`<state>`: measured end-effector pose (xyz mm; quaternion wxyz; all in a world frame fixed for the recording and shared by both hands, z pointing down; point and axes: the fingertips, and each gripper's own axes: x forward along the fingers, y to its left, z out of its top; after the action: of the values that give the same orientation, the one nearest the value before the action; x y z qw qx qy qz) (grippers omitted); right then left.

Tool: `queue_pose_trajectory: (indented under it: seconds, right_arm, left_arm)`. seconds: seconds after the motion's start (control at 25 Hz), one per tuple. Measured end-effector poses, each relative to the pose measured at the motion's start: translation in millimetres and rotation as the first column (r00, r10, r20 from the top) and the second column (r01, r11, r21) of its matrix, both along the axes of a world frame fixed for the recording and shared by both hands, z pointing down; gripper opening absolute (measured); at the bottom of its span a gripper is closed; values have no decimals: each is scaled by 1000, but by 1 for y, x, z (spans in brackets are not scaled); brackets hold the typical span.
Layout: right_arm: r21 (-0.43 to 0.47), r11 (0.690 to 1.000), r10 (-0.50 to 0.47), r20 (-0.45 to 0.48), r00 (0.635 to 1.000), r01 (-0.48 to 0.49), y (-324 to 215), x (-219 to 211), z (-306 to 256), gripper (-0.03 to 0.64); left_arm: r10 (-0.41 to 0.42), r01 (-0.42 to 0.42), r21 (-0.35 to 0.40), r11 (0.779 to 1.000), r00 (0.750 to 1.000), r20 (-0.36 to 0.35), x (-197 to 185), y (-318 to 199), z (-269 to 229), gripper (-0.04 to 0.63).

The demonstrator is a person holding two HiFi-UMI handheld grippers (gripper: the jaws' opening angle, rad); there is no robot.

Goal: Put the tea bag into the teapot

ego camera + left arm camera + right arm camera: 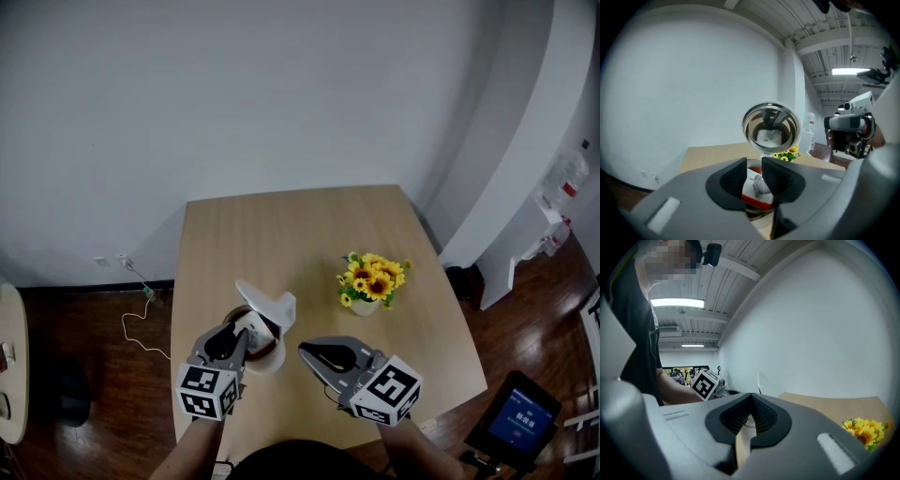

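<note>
Counting: one teapot (pixel 272 361), one tea bag (pixel 758 185), one sunflower bouquet (pixel 372 278).

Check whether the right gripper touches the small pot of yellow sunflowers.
Apart. The head view shows bare light wooden table between the right gripper and the pot of yellow sunflowers.

- Teapot (pixel 270 360) mouth open from above; upright lid (pixel 270 305) walls its far side.
- Left gripper (pixel 240 341) sits over near rim.
- Flowers (pixel 373 281) right of teapot, well apart; gap passable.
- Far table (pixel 281 234) half bare.
</note>
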<state>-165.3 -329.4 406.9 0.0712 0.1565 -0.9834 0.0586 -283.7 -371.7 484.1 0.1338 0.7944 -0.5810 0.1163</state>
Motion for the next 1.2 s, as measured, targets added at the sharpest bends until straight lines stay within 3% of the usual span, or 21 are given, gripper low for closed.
queue_pose_trajectory:
  seconds: [0.24, 0.32, 0.52, 1.2]
  right_arm:
    - [7, 1000, -3, 9, 1000, 3, -1, -1, -3, 2]
    - [9, 1000, -6, 16, 1000, 6, 0, -1, -5, 2]
    - [10, 1000, -9, 27, 1000, 9, 2, 1, -6, 2]
    - [2, 1000, 15, 22, 1000, -15, 1, 6, -6, 2]
  left_arm:
    - [-12, 17, 110, 994, 999, -49, -9, 30, -23, 104]
    - [-33, 43, 136, 990, 997, -76, -17, 44, -30, 6]
    - [-61, 84, 195, 977, 991, -119, -26, 74, -53, 5]
    - [-11, 43, 224, 974, 990, -142, -9, 86, -78, 5]
